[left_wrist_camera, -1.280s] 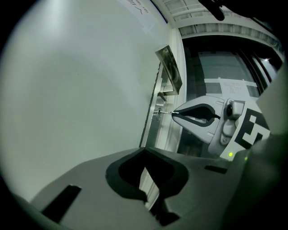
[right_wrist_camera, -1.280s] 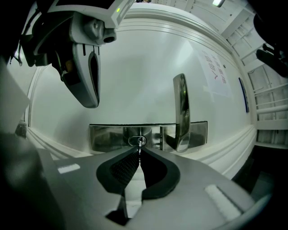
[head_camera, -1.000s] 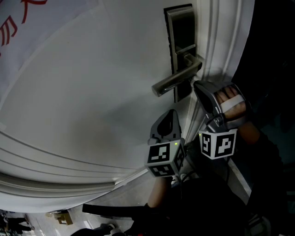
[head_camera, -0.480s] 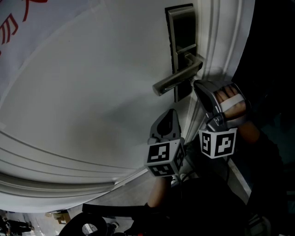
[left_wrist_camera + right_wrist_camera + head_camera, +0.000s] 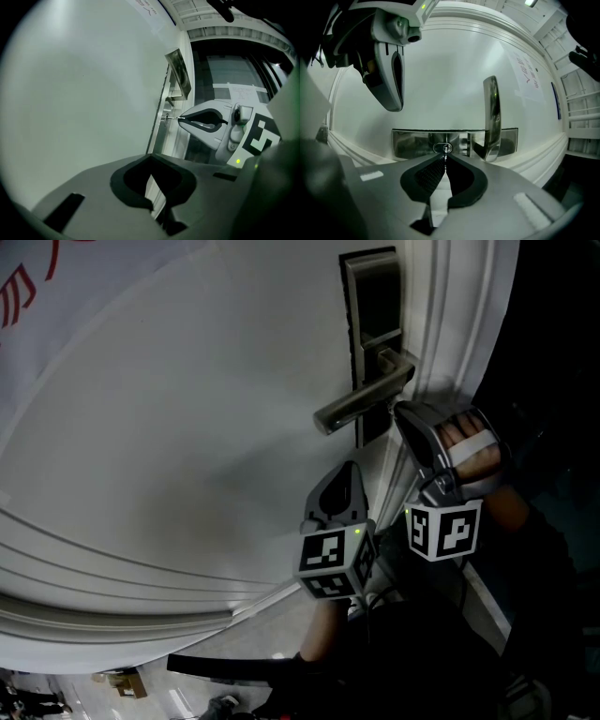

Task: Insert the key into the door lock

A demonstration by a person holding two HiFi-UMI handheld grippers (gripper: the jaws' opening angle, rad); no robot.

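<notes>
The steel lock plate [image 5: 373,296] with its lever handle [image 5: 361,404] sits on a white door [image 5: 187,427]. My right gripper [image 5: 401,414] is just below the handle and shut on a thin metal key. In the right gripper view the key [image 5: 446,153] sticks out of the gripper [image 5: 446,158] with its tip at the keyhole [image 5: 443,148] in the plate [image 5: 412,143]. In the left gripper view the key [image 5: 173,118] bridges the right gripper's tip and the lock. My left gripper [image 5: 349,471] hangs lower left of the lock, shut [image 5: 151,159] on nothing, close to the door.
A paper sheet with red print [image 5: 28,287] is stuck to the door's upper left. Raised moulding [image 5: 450,315] runs along the door's edge beside the lock, with a dark opening beyond it. A hand [image 5: 473,451] grips the right gripper. Curved door mouldings [image 5: 112,596] cross below.
</notes>
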